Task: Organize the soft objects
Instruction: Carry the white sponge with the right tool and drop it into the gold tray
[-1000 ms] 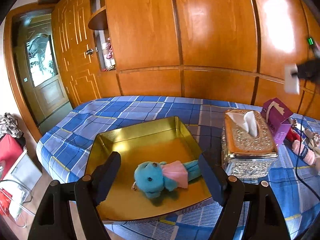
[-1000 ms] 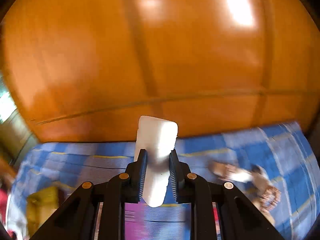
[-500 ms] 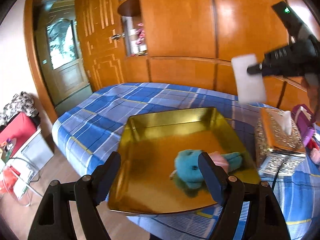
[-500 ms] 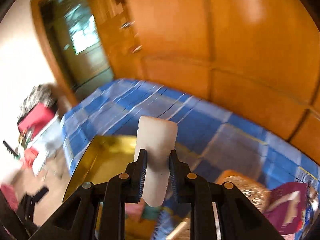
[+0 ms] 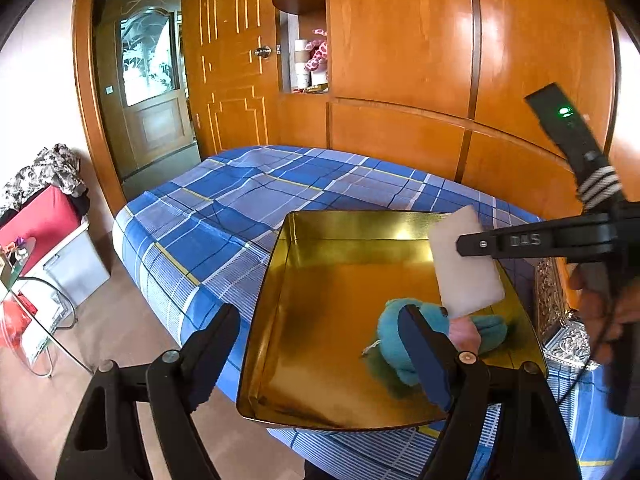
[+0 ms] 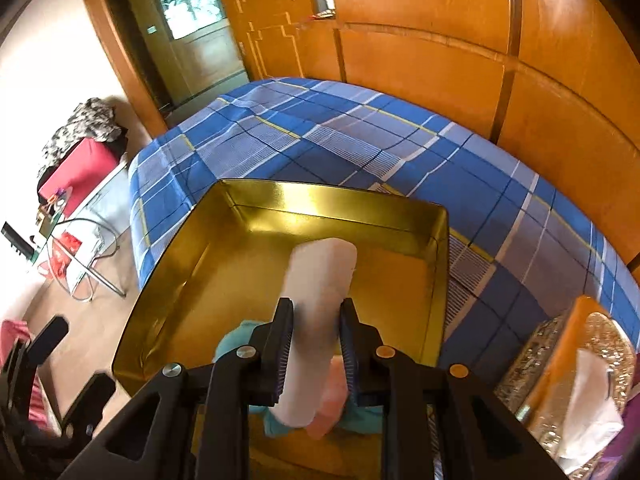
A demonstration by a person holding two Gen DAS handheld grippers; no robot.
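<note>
A gold metal tray lies on the blue plaid bed. A teal plush toy with a pink dress lies in its right part. My right gripper is shut on a white sponge and holds it above the tray, over the plush. In the left wrist view the sponge hangs from the right gripper's fingers over the tray's right side. My left gripper is open and empty, above the tray's near left edge.
An ornate tissue box stands right of the tray. The bed runs back to a wooden wardrobe wall. A glass side table and a red box stand on the floor at the left.
My right gripper has swung left and down with the sponge, from near the wall to over the tray and plush. My left gripper has shifted left; its jaws stayed open.
</note>
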